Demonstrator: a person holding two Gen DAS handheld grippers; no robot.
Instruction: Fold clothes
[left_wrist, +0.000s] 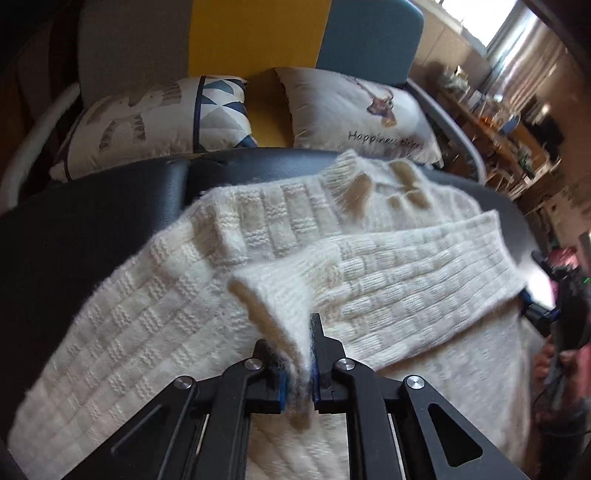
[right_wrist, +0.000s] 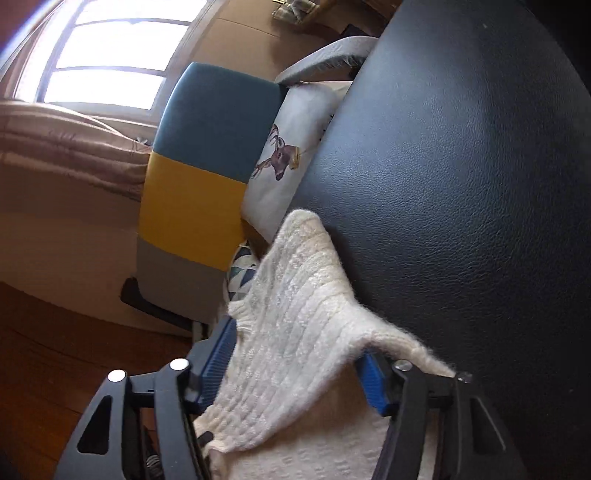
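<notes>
Left hand-held gripper (left_wrist: 309, 363) pinches a fold of the cream sweater (left_wrist: 155, 332), whose sleeve (left_wrist: 406, 288) runs rightward toward the wide-open right hand-held gripper (right_wrist: 295, 369) straddling the knit.

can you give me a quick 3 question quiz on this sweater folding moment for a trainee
1. True or false: the left gripper has its jaws shut on a fold of the cream knit sweater.
2. Which best tells the right gripper? A) jaws wide apart with sweater cloth lying between them B) jaws pinched tight on a pillow C) out of view
3. Fill in: the sweater lies on a black ____ cushion.

Key: 1 true; 2 A; 3 leather-look. The deer pillow sits behind the cushion, untouched.
</notes>
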